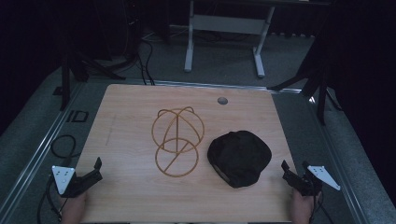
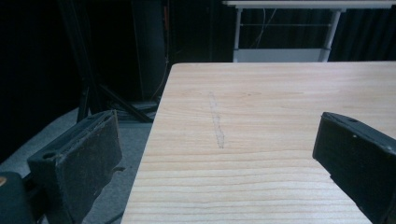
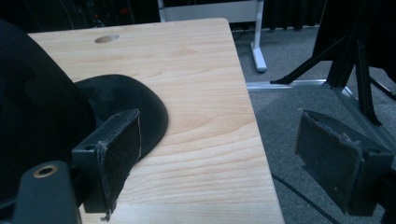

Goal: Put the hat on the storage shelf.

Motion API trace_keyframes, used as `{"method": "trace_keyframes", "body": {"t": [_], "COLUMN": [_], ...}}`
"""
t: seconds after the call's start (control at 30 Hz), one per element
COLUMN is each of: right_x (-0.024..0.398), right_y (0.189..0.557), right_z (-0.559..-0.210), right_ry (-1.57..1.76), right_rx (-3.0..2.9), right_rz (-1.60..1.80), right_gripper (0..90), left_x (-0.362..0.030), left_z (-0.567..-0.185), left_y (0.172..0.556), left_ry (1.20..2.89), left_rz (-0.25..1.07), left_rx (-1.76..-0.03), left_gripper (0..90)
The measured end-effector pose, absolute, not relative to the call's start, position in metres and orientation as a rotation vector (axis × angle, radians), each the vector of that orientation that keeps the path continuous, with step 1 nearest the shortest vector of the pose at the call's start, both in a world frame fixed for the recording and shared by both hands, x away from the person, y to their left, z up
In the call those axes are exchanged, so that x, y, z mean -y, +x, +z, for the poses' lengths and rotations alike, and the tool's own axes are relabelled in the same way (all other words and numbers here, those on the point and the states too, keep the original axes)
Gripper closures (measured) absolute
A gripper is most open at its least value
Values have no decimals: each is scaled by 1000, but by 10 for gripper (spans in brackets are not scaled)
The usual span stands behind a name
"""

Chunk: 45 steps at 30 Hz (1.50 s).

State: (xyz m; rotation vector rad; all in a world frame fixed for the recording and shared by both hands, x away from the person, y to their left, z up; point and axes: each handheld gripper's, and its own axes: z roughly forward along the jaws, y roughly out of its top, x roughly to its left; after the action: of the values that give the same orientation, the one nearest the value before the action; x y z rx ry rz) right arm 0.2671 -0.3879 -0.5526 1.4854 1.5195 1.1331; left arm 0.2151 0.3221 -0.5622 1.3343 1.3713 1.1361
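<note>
One black cap (image 1: pixel 239 157) lies near the table's (image 1: pixel 130 116) right edge, beside one gold wire frame (image 1: pixel 177 140) at its middle. Two grippers flank the near corners: left gripper (image 1: pixel 97 169) and right gripper (image 1: pixel 286 170), both wide open, holding nothing.

My left gripper (image 1: pixel 91 171) is black, topped by a grey three-cornered plate with dark screw dots, a black cable looping off it. My right gripper (image 1: pixel 293 172) matches. Its worn, frayed jaw pads (image 3: pixel 122 154) sit on blocks with round screw holes. Both hands are bare.
</note>
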Motion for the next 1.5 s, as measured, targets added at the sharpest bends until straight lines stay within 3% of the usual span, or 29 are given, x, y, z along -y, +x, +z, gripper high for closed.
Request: {"method": "trace_keyframes", "body": {"t": [0.67, 1.03, 1.5], "right_x": [414, 372, 322], "right_y": [269, 275, 290], "right_z": [-540, -505, -496], "right_ry": [1485, 1288, 1137], "right_rx": [-1718, -1967, -2122], "right_rz": [1209, 1435, 1499], "right_gripper": [172, 129, 113], "left_x": [-317, -316, -316], "left_z": [-562, -563, -563], "left_y": [214, 215, 215], "left_ry": [1382, 1397, 1404], "left_rz": [1124, 1128, 1124], "left_rx": [-1316, -1321, -1313], "left_gripper": [16, 16, 16]}}
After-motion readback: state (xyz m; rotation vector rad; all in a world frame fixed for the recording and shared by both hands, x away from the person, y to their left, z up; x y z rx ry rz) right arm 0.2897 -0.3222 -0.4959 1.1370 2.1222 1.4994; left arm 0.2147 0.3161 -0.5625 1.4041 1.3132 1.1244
